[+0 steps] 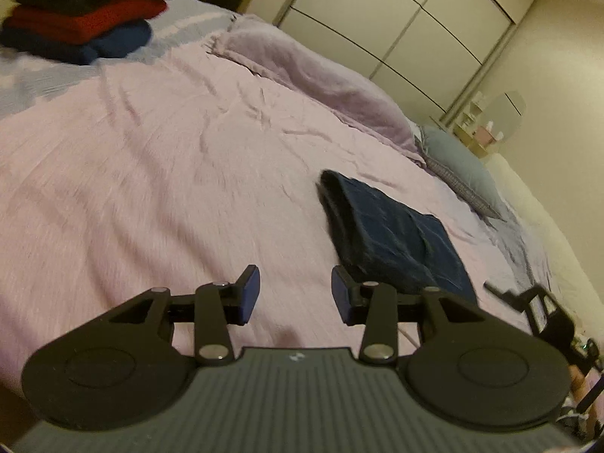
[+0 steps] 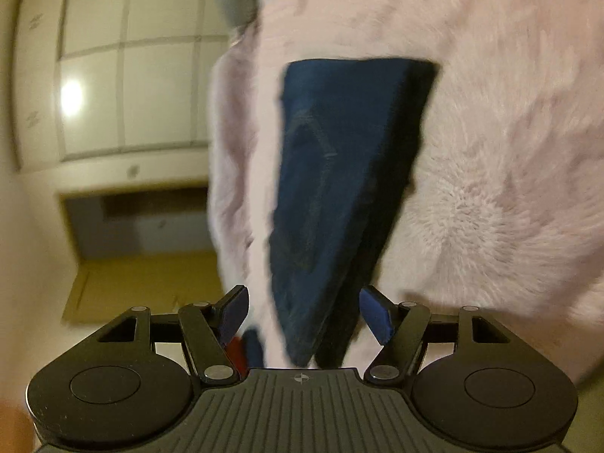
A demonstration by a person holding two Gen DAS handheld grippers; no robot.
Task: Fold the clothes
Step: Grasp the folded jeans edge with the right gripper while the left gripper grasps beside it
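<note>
A folded dark blue garment (image 1: pixel 392 234) lies on the pink bedspread (image 1: pixel 151 173), just ahead and right of my left gripper (image 1: pixel 296 294), which is open and empty above the bed. In the right wrist view the same garment (image 2: pixel 339 173) lies straight ahead of my right gripper (image 2: pixel 305 313), its near end between the open fingers; the jaws stand wide and hold nothing. The right gripper also shows at the right edge of the left wrist view (image 1: pixel 536 302).
A stack of folded clothes, black, red and blue (image 1: pixel 83 15), sits at the bed's far left. A lilac blanket (image 1: pixel 321 79) and a grey pillow (image 1: pixel 460 166) lie along the far side. White wardrobe doors (image 1: pixel 407 19) stand behind the bed.
</note>
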